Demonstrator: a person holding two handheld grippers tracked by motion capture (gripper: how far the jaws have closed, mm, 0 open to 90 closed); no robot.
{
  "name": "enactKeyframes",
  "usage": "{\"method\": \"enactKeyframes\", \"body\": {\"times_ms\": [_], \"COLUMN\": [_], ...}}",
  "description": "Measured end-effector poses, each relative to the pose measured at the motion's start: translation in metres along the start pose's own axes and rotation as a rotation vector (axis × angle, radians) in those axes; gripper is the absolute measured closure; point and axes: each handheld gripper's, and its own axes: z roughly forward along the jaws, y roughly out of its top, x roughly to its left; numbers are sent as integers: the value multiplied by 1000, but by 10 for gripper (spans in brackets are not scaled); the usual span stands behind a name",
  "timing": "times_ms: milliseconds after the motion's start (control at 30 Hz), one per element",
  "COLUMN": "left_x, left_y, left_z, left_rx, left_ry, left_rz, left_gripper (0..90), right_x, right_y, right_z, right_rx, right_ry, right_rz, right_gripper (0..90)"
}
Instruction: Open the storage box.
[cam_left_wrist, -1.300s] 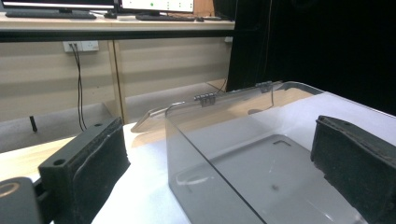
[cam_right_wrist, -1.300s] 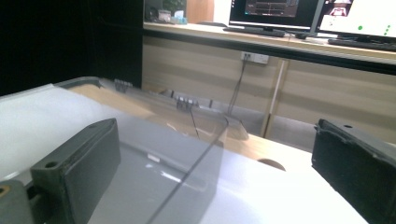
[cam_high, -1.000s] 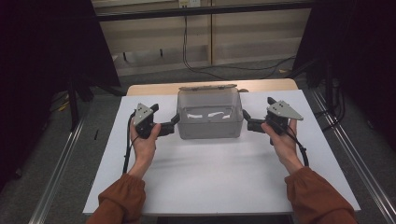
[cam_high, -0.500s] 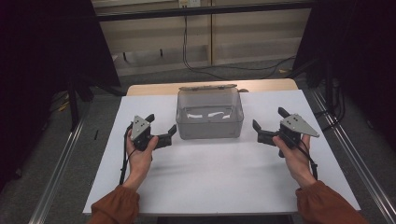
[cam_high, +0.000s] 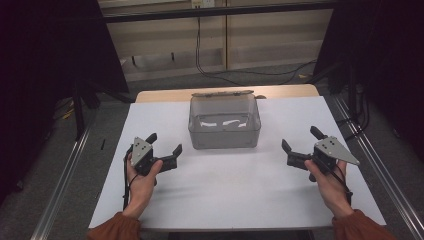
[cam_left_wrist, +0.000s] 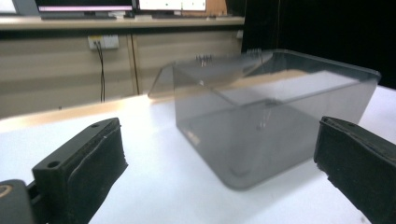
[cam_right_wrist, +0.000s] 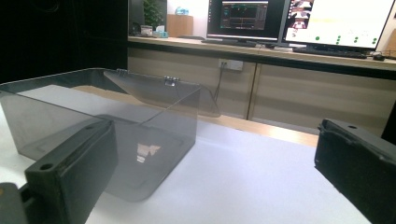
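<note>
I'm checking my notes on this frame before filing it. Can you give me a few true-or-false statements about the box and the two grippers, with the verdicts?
1. The clear box stands on the white table between the two grippers. True.
2. The left gripper is clamped on the box wall. False: it is open and apart from the box, nearer the person.
3. The box's lid is folded back behind its far edge. True.
4. The right gripper holds a small part. False: its jaws are open with nothing between them.
5. The box is tipped on its side. False: it sits upright, opening upward.
</note>
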Motion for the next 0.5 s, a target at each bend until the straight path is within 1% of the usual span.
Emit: {"method": "enactKeyframes", "body": {"times_ms": [33,67,167,233,300,333,367,400,467,500], "left_x": [0,0,-2,-2,-3,-2,-2,-2,-2,-3], "left_y": [-1,-2,-6,-8,-9,-10,-11,-12,-16,-18], "left_z": [-3,-5,-11,-16,-21,-24,-27,-31,-38,-41], "left_rx": [12,17,18,11,10,7,0,-7,-12,-13], "left_ry": [-6,-1,7,0,14,15,7,9,35,35], "left_rz": [1,0,-15,-31,-25,-35,-55,-64,-58,-60], "left_gripper": [16,16,15,16,16,16,16,17,20,20], "right_x": [0,-1,-3,-4,-4,-5,-5,-5,-6,-6], "right_y": [-1,-2,-7,-11,-15,-17,-19,-21,-24,-26], "right_z": [-3,-6,-13,-18,-22,-24,-26,-28,-33,-35], "right_rx": [0,8,31,32,41,45,52,56,67,71], "right_ry": [-2,-4,-17,-24,-33,-32,-29,-37,-35,-44], "right_rz": [-2,0,8,15,14,15,19,18,13,12], "right_gripper": [0,0,0,0,0,0,0,0,0,0]}}
